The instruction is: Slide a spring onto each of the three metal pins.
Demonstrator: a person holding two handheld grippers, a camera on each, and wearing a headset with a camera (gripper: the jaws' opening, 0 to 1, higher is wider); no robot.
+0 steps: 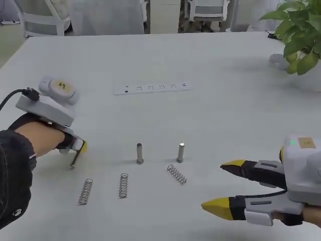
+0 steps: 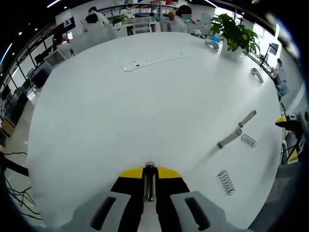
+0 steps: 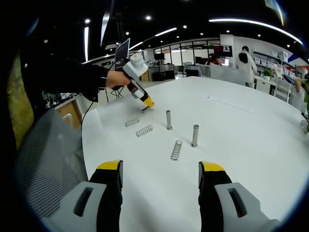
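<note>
Two metal pins stand upright mid-table, one (image 1: 139, 153) left of the other (image 1: 181, 152). A third pin (image 2: 150, 182) is clamped in my left gripper (image 1: 77, 150), which is shut on it at the left, tilted just above the tabletop. Three springs lie flat in front: left (image 1: 85, 191), middle (image 1: 123, 185) and right (image 1: 176, 174). My right gripper (image 1: 223, 186) hovers at the lower right, open and holding nothing, pointing toward the right spring (image 3: 176, 150) and the pins (image 3: 194, 136).
A white power strip (image 1: 150, 88) lies beyond the pins. A potted plant (image 1: 301, 35) stands at the far right corner. Chairs line the table's far edge. People sit at other desks in the left gripper view.
</note>
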